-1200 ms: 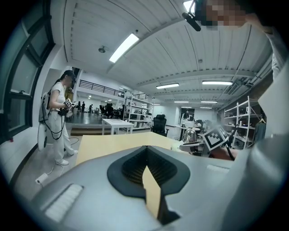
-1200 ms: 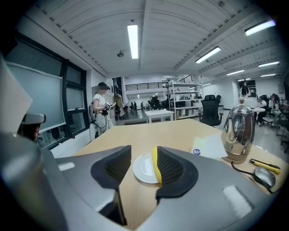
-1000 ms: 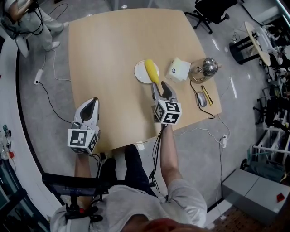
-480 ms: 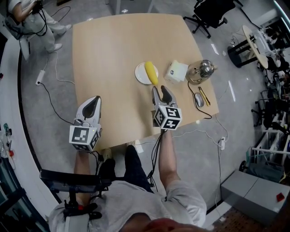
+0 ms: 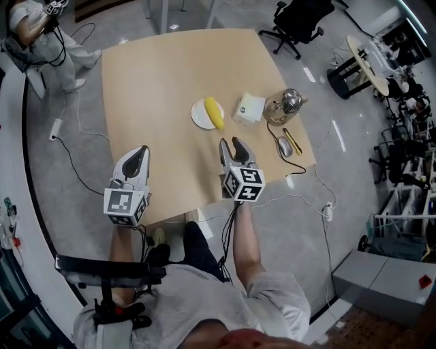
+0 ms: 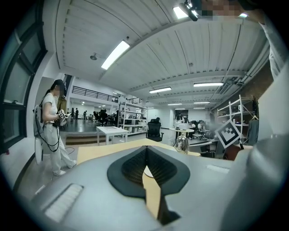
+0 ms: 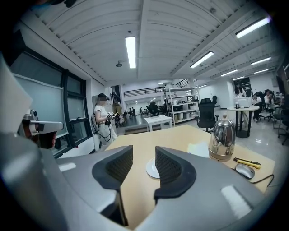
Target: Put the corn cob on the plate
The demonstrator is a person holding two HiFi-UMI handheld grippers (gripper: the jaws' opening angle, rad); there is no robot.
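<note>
The yellow corn cob [image 5: 214, 112] lies on the small round white plate [image 5: 198, 114], along the plate's right half, touching nothing else; the plate sits on the pale wooden table [image 5: 157, 82], and I place everything else from that plate.

Just right of the plate stands a cream-white square box [image 5: 250, 108]; further right, past the box, stands a polished steel kettle [image 5: 285, 102]; right of the plate and nearer to me lie a grey computer mouse [image 5: 285, 145] and, beside it, a slim yellow pen-like tool [image 5: 293, 141], both close to the table's edge.

My right gripper [image 5: 231, 143] hangs near the plate on my side, a little to its right, apart from it and pointing towards it; its fingers [image 7: 169, 168] stand moderately apart and have just been closing a little, with nothing between them; through the gap I see only table and the plate well beyond.

My left gripper [image 5: 139, 150] is well apart from the plate, to its left and nearer to me, over the table's near left edge; its fingers [image 6: 134, 167] meet at the tips and hold nothing.

Far to the plate's left, off the table, a person in white clothes [image 5: 34, 27] stands on the grey floor; beyond the plate, past the table's far right corner, is a black office chair [image 5: 300, 17].
</note>
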